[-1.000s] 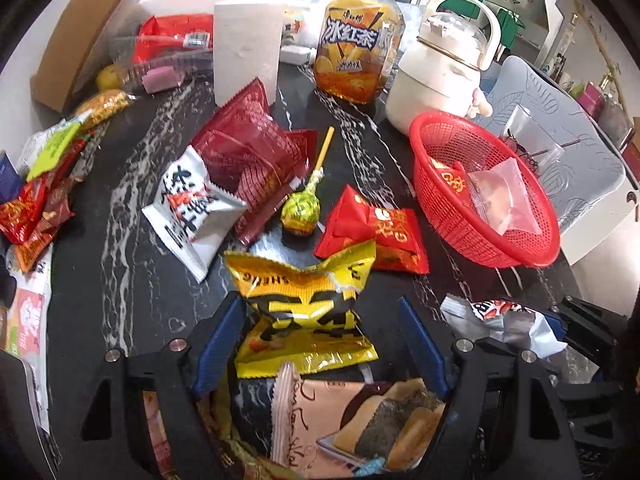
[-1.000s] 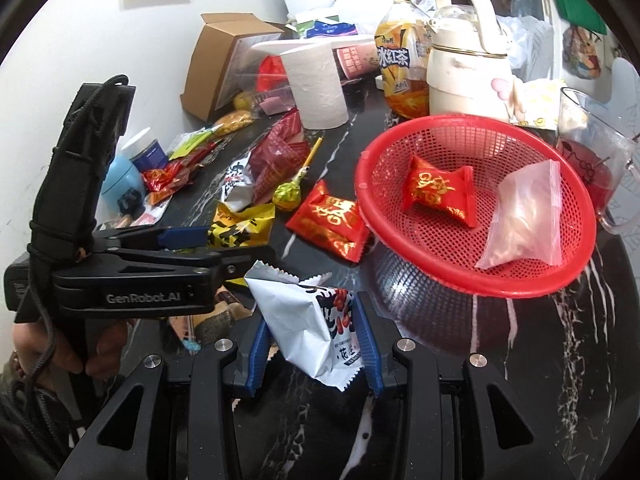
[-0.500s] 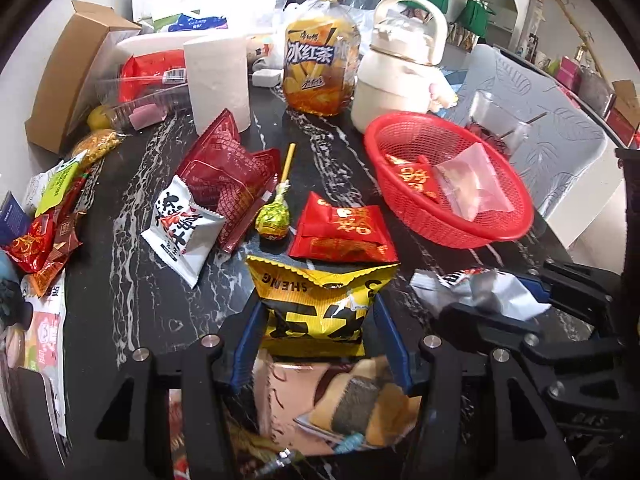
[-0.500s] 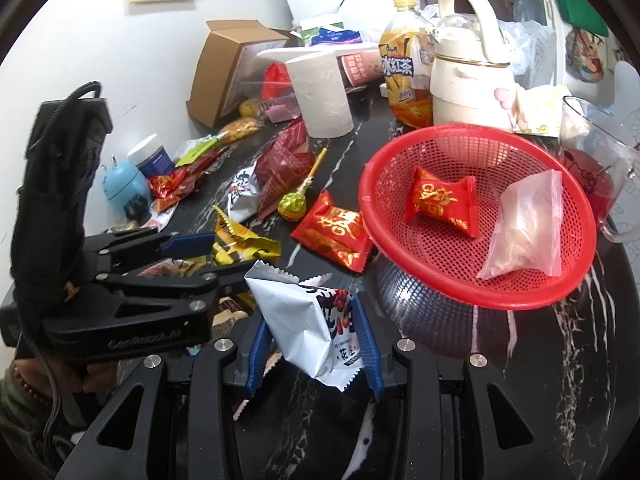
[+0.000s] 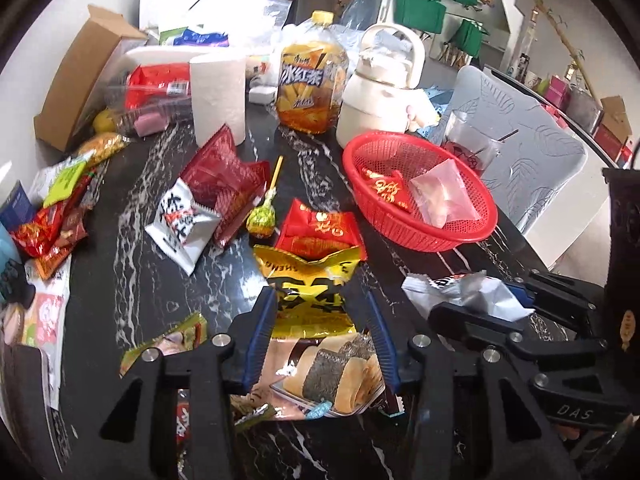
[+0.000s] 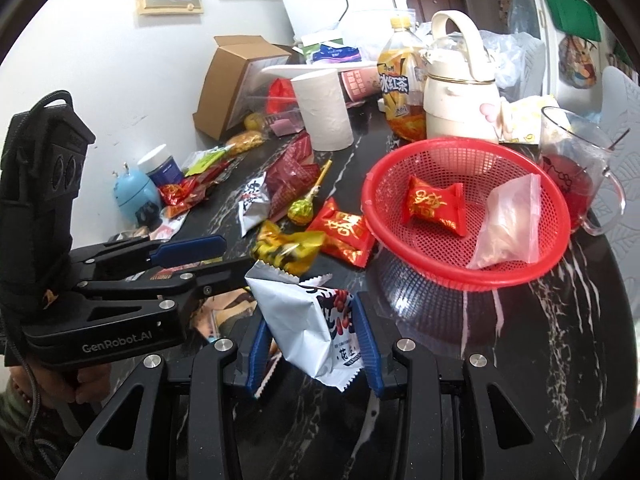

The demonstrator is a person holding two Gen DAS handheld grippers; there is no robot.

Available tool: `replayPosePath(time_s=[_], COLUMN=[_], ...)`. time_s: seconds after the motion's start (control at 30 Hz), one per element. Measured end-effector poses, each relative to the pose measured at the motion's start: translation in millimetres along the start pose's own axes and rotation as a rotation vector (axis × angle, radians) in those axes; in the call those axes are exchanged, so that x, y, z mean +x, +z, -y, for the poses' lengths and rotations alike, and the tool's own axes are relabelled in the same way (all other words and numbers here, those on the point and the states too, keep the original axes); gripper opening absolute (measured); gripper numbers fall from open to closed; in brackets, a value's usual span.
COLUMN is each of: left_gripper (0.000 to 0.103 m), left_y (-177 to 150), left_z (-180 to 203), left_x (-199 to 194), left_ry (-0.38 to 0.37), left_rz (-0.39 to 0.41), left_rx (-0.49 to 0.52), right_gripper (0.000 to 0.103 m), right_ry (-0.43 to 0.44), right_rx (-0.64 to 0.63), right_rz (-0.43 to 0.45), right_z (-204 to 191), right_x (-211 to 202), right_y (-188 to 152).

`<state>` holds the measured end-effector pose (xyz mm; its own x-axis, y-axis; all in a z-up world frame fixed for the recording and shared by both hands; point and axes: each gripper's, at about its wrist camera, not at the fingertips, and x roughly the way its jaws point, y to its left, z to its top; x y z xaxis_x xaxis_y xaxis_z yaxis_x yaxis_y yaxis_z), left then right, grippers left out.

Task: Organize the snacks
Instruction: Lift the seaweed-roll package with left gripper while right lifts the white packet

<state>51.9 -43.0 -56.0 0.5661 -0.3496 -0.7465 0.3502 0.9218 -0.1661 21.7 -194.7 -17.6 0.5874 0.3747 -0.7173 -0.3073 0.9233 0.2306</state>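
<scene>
My left gripper [image 5: 318, 304] is shut on a yellow snack packet [image 5: 310, 280] and holds it above the black marble table; the packet also shows in the right wrist view [image 6: 286, 250]. My right gripper [image 6: 310, 316] is shut on a white snack packet [image 6: 310, 328], also in the left wrist view [image 5: 468, 294]. A red mesh basket [image 6: 464, 276] holds a red candy packet [image 6: 434, 204] and a clear zip bag [image 6: 510, 220]. The basket lies ahead and right of both grippers [image 5: 460, 240].
Loose snacks lie on the table: a red packet [image 5: 320, 232], a lollipop [image 5: 262, 222], a white packet [image 5: 182, 224], a dark red bag [image 5: 224, 184]. A paper roll [image 5: 218, 98], tea bottle [image 5: 310, 84], kettle [image 5: 380, 104] and glass mug [image 6: 576, 172] stand behind. A seaweed snack pack [image 5: 320, 372] lies below my left gripper.
My left gripper has closed on the yellow packet and lifted it off the table, toward the basket. The right gripper keeps hold of the white packet and has moved slightly nearer the basket.
</scene>
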Motion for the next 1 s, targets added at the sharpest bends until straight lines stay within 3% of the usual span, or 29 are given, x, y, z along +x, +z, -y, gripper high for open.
replayPosePath(time_s=[0.1,0.3,0.37,0.53,0.63,1.0], left_gripper=[0.045,0.045,0.053,0.059,0.074,0.075], left_y=[0.0,4.7,6.7,11.0,13.2,14.4], left_z=[-5.2,-10.0,-10.4,-13.1,-13.7,-8.5], left_x=[8.6,14.8,19.4,28.9,37.3,64.5], left_ry=[-0.012,0.011,0.017,0.041,0.03,-0.003], left_rz=[-0.038,-0.029,-0.039,-0.046,-0.067,-0.136], left_rx=[-0.037,-0.063,-0.065,-0.078,-0.084,-0.084], right_gripper=[0.039,0.039,0.039,0.039,0.039,0.039], right_ry=[0.0,-0.007,-0.006,-0.002,-0.001,0.003], right_rx=[0.008,0.011,0.016,0.028,0.036,0.06], right_rz=[-0.002,-0.003,-0.006,-0.014,-0.019,-0.044], right_z=[0.7,1.9,3.7,9.6,13.7,28.0], right_x=[-0.8,-1.1,0.6,6.4,10.1,21.2], right_y=[-1.2,-0.6,0.2,2.5,4.2,6.5])
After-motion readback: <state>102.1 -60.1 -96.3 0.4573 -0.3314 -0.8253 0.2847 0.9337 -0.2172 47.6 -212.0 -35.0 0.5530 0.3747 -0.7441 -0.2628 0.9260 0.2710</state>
